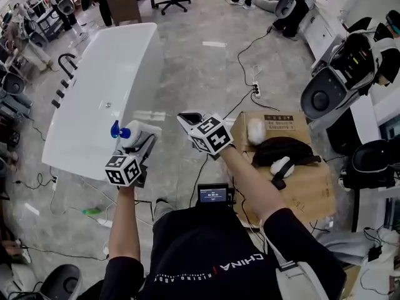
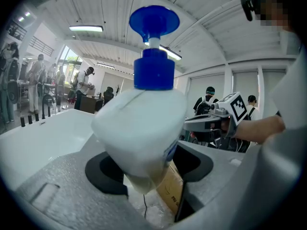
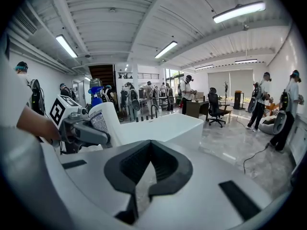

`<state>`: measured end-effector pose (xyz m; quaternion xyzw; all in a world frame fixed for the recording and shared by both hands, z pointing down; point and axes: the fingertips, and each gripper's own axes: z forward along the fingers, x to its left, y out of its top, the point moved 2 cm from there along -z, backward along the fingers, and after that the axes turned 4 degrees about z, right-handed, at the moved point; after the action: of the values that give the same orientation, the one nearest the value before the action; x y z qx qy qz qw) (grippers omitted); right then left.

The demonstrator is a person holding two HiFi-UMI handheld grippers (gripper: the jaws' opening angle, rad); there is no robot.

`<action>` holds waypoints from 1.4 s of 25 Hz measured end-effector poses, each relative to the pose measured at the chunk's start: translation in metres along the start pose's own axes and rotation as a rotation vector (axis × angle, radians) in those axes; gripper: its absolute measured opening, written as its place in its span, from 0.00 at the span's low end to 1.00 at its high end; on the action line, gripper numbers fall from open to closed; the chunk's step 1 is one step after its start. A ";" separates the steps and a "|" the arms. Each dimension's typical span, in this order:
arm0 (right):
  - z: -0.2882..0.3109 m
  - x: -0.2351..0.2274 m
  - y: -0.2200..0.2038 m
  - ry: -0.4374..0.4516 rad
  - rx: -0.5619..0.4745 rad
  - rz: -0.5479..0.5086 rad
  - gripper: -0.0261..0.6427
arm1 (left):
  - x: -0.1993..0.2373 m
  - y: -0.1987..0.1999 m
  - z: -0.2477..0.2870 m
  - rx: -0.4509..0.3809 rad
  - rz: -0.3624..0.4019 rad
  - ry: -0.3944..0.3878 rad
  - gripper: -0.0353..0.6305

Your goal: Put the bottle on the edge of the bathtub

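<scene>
The left gripper (image 1: 141, 141) holds the white bottle (image 1: 139, 131) with the blue top. It is at the middle left of the frame, just beside the near end of the bathtub (image 1: 142, 67). The right gripper (image 1: 189, 119) is closed on nothing. This looks like the carrying step. Next, the bottle must go over the tub's edge and stand up straight.

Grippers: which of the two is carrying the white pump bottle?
The left gripper: its jaws clamp the white bottle with the blue pump, beside the bathtub. The right gripper has nothing between its jaws.
</scene>
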<state>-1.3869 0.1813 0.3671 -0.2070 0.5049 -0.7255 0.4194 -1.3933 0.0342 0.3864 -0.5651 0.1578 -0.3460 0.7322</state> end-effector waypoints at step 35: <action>0.258 -0.199 0.122 -0.106 0.069 0.067 0.06 | 0.266 0.099 0.221 0.030 -0.018 -0.069 0.49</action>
<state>-1.0392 0.1827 0.3853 -0.2135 0.4632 -0.7160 0.4766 -1.0345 0.0227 0.4053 -0.5672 0.1221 -0.3351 0.7424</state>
